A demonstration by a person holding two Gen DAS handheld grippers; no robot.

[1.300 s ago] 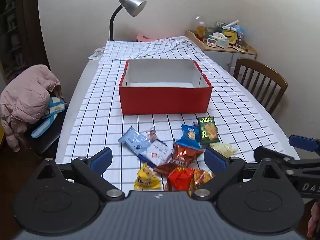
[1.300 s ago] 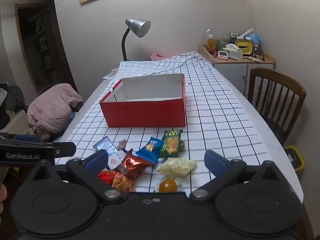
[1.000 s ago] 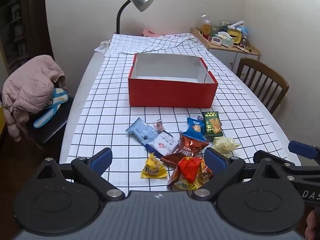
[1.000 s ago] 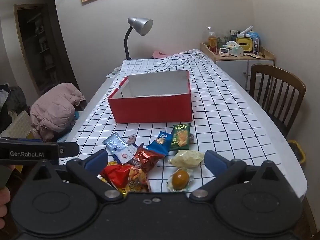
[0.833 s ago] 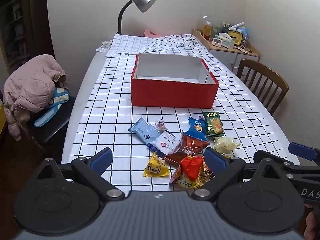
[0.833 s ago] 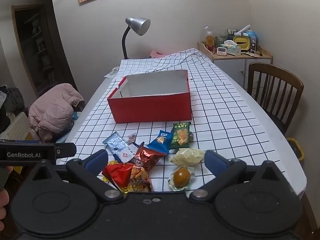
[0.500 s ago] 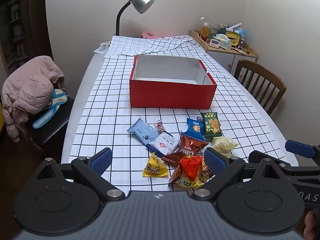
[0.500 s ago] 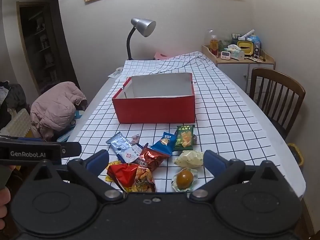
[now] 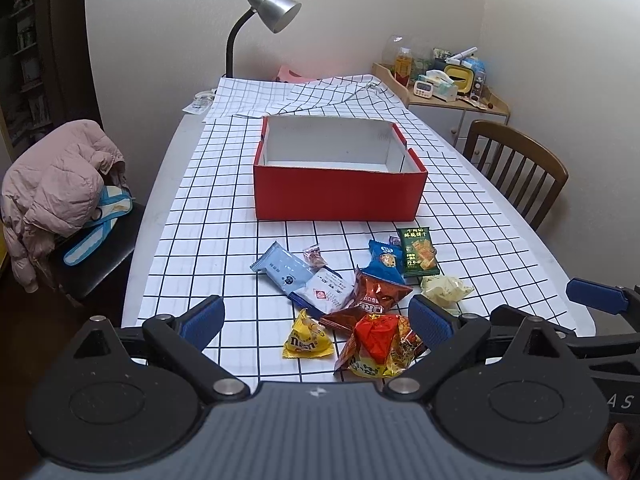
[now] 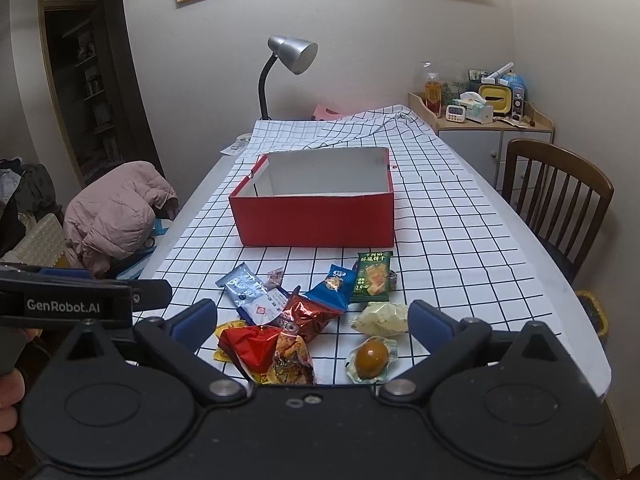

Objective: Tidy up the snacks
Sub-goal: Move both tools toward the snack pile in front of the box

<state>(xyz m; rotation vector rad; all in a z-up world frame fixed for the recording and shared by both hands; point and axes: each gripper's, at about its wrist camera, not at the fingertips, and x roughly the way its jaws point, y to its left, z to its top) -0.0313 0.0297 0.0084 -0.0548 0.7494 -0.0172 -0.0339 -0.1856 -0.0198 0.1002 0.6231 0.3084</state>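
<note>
Red cardboard forms the box (image 9: pixel 340 196), which stands open and empty on the checked tabletop (image 9: pixel 200 240), well ahead of both pairs of fingers. The left gripper (image 9: pixel 316 320) hovers low over the near edge with its blue-padded fingers (image 9: pixel 202 318) spread wide and holding nothing. Between those fingers lie a yellow candy bag (image 9: pixel 306 340) and a red-and-yellow bag (image 9: pixel 378 344), the second close to the right finger. Just ahead of the fingertips sit a foil bag (image 9: pixel 370 300), a white packet (image 9: pixel 326 292) and a pale blue packet (image 9: pixel 284 270), with a small wrapped sweet (image 9: pixel 314 256) beyond them. A blue bag (image 9: pixel 386 260) and a green cracker pack (image 9: pixel 418 254) lie farther ahead toward the box, and a pale yellow bag (image 9: pixel 446 290) rests just past the right fingertip. The right gripper (image 10: pixel 312 322) also hovers at the near edge, its fingers (image 10: pixel 430 326) equally spread and empty. Between them, in its view, lie the red-and-yellow bag (image 10: pixel 264 354), the foil bag (image 10: pixel 308 316), the pale yellow bag (image 10: pixel 382 318) and a packaged egg (image 10: pixel 372 358), the egg nearest the right finger. The green cracker pack (image 10: pixel 372 276) and blue bag (image 10: pixel 334 284) sit ahead of the fingertips, short of the box (image 10: pixel 316 216). The left gripper's body (image 10: pixel 80 302) shows off to the left of the right fingers. A lamp (image 9: pixel 268 20) stands at the tabletop's far end.
</note>
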